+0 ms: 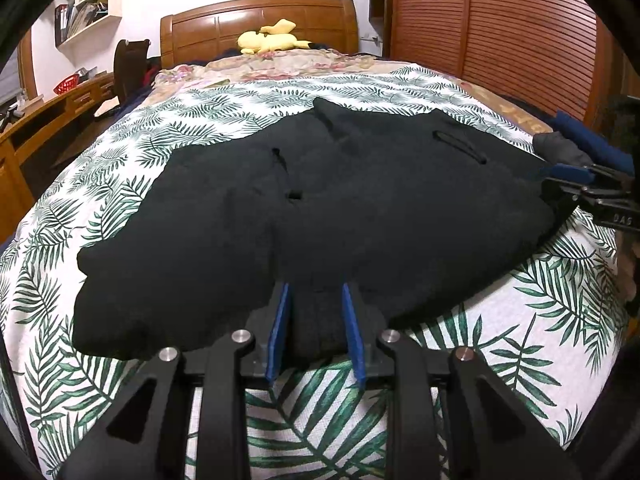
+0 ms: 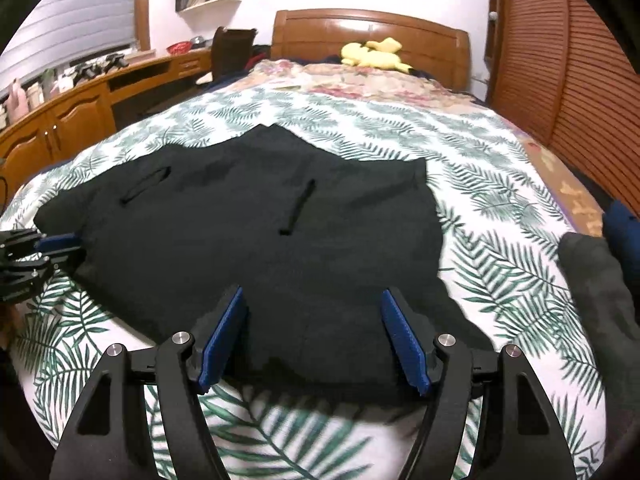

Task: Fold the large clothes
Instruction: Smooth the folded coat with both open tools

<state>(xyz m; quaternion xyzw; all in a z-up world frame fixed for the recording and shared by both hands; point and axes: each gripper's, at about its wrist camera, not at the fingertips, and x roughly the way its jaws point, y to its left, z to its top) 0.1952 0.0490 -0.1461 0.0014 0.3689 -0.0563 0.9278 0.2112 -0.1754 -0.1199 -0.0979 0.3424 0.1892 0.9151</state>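
A large black garment [image 1: 320, 208] with slit pockets lies spread on the leaf-print bedspread [image 1: 160, 132]; it also shows in the right wrist view [image 2: 260, 240]. My left gripper [image 1: 316, 292] is shut on a bunched fold of the garment's near edge. My right gripper [image 2: 312, 300] is open, its blue pads on either side of the garment's near hem, with nothing held. The right gripper shows in the left wrist view [image 1: 568, 176] at the garment's right edge. The left gripper shows at the left edge of the right wrist view [image 2: 60, 244].
A yellow plush toy [image 1: 272, 40] lies by the wooden headboard [image 1: 256, 20]. A grey folded cloth [image 2: 600, 280] and a dark blue one [image 2: 624, 232] lie at the bed's right side. A wooden desk [image 2: 80, 100] runs along the left, a slatted wardrobe [image 1: 500, 20] on the right.
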